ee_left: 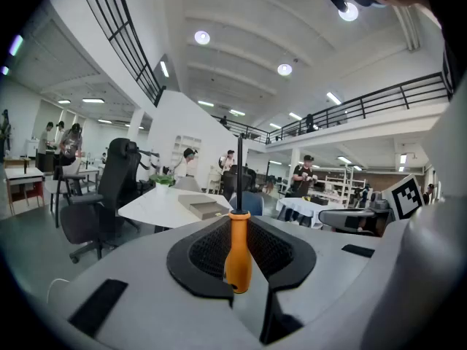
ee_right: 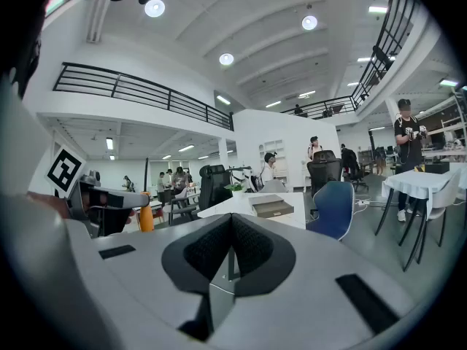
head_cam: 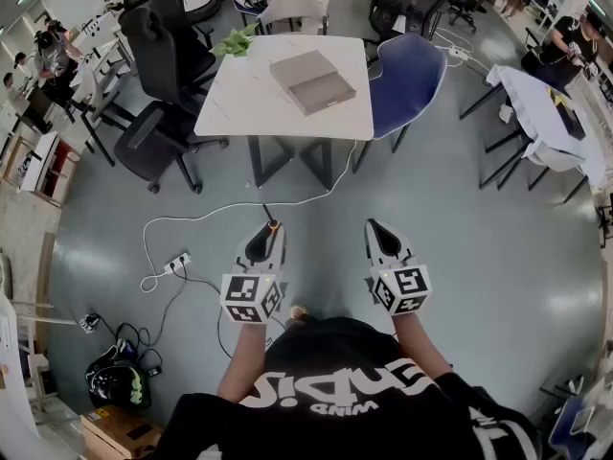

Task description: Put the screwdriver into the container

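the left tongs (ee_left: 237, 245) clamp the screwdriver (ee_left: 238, 261) by its orange handle, shaft pointing ahead. it looks light and stiff, with smooth plastic that might twist, so a mid-handle grip suits. the right tongs (ee_right: 232, 248) are closed on nothing. the grey container (head_cam: 311, 80) sits on the white surface (head_cam: 239, 108) at 12 o'clock, well apart.

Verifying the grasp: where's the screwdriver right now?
The screwdriver is clamped in the left claw, orange handle between the jaws, shaft pointing forward; head view: left of the right claw, short of the white table.
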Action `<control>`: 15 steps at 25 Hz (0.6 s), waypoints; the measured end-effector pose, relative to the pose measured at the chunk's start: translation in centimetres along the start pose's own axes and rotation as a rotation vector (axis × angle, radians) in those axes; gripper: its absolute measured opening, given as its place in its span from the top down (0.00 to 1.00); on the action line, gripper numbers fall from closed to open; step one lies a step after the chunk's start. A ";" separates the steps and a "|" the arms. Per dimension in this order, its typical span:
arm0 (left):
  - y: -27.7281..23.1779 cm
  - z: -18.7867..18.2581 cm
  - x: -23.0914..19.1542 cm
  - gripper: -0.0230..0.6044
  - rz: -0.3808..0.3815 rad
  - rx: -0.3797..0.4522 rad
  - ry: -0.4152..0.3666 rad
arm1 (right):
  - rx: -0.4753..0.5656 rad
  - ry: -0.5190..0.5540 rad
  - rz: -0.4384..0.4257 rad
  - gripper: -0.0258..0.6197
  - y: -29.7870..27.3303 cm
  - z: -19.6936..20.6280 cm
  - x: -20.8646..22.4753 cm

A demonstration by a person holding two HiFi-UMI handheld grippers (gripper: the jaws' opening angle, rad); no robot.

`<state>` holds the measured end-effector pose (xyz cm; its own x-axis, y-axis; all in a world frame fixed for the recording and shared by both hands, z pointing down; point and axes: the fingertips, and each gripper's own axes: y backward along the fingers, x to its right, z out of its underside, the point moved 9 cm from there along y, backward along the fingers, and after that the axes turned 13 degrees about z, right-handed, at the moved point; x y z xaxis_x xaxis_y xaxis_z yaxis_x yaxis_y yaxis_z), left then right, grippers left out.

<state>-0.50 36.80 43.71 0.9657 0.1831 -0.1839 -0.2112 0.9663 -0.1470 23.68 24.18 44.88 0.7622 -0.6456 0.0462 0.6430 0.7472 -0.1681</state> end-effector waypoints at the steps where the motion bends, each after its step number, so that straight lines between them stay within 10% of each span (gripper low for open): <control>1: 0.0 0.1 -0.1 0.84 -0.001 -0.002 0.002 | 0.003 -0.007 -0.011 0.94 0.0 0.0 -0.1; 15: 0.3 -0.3 -4.9 0.84 0.042 -0.005 0.023 | 0.014 -0.064 0.000 0.94 -2.3 0.5 -2.6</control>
<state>-5.34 36.13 44.28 0.9523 0.2192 -0.2123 -0.2522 0.9570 -0.1431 20.22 24.18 45.61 0.7654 -0.6342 0.1092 0.6434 0.7498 -0.1546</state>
